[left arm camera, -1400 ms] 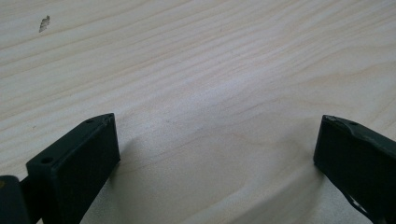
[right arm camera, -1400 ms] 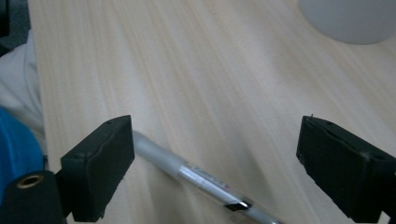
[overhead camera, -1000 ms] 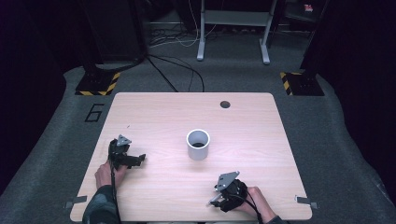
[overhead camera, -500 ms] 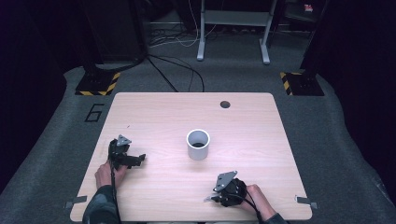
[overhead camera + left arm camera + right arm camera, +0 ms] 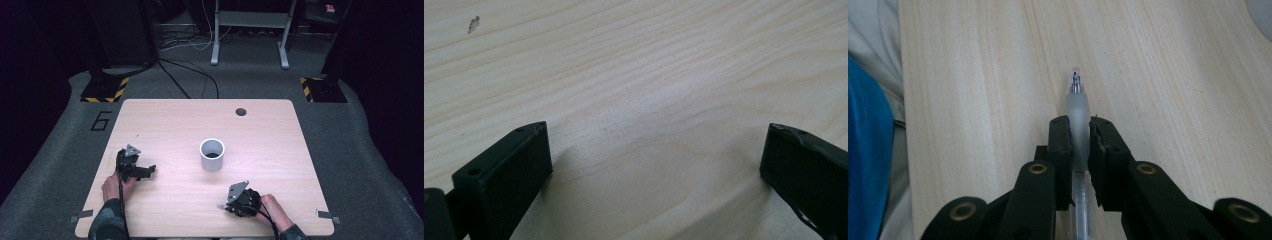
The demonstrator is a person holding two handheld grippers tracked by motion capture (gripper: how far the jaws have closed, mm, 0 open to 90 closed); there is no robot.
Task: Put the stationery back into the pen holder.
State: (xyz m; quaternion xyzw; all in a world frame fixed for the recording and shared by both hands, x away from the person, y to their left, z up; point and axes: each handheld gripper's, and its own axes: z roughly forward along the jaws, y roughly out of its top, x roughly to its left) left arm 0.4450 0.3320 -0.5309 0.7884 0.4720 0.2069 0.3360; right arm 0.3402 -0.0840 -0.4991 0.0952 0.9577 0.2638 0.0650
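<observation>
Now the right gripper (image 5: 1079,127) has just been closing and clamps the pen (image 5: 1077,107), lower centre of frame; left gripper (image 5: 656,150) gapes idle. Next, probably: lift toward the cup (image 5: 212,154).

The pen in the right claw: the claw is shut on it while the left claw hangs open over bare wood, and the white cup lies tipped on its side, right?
Not quite. The high view shows the white cup standing upright. Otherwise yes: right claw shut on the pen, left claw open over the table.
</observation>
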